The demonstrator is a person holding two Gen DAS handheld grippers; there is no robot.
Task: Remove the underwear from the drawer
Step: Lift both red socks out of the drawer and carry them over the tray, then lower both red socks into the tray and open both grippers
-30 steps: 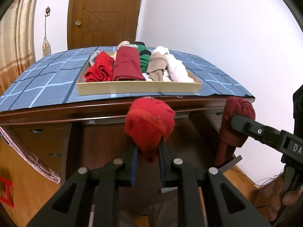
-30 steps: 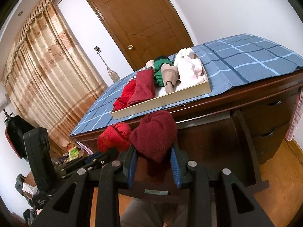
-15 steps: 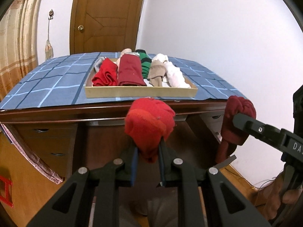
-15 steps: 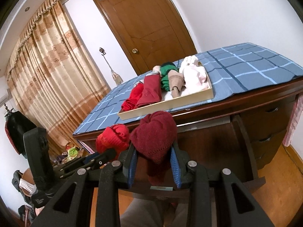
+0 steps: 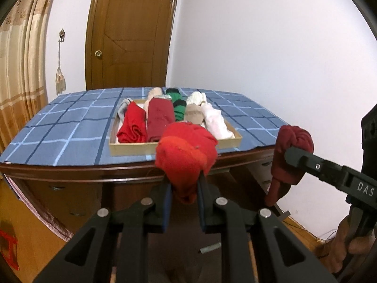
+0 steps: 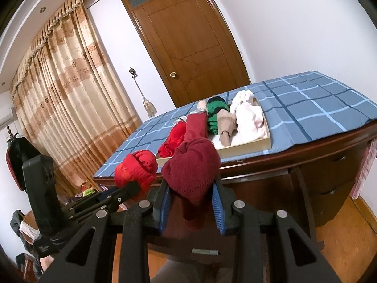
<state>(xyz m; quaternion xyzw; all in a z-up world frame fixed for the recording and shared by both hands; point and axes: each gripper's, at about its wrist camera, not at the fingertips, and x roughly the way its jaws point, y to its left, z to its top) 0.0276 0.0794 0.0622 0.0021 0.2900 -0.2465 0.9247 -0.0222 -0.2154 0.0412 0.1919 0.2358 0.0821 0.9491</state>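
Note:
My left gripper [image 5: 183, 188] is shut on a bright red rolled underwear [image 5: 186, 155], held in the air in front of the desk edge. My right gripper [image 6: 192, 197] is shut on a dark red rolled underwear [image 6: 192, 167], also in the air. Each wrist view shows the other one: the dark red roll [image 5: 291, 155] at the right, the bright red roll [image 6: 136, 168] at the left. On the desk a shallow wooden tray [image 5: 132, 148] holds several folded pieces in red, maroon, green, beige and white. No drawer interior can be seen.
The wooden desk [image 5: 70, 172] wears a blue checked cloth [image 5: 66, 132]; drawer fronts [image 6: 334, 165] run down its right side. Behind stand a brown door [image 5: 132, 35], a white wall and curtains [image 6: 61, 94]. A hand [image 5: 348, 243] grips the right tool. Wood floor lies below.
Both grippers have risen with their rolls still clamped; the desk top and tray sit lower and flatter in both views, with more of the door and wall showing.

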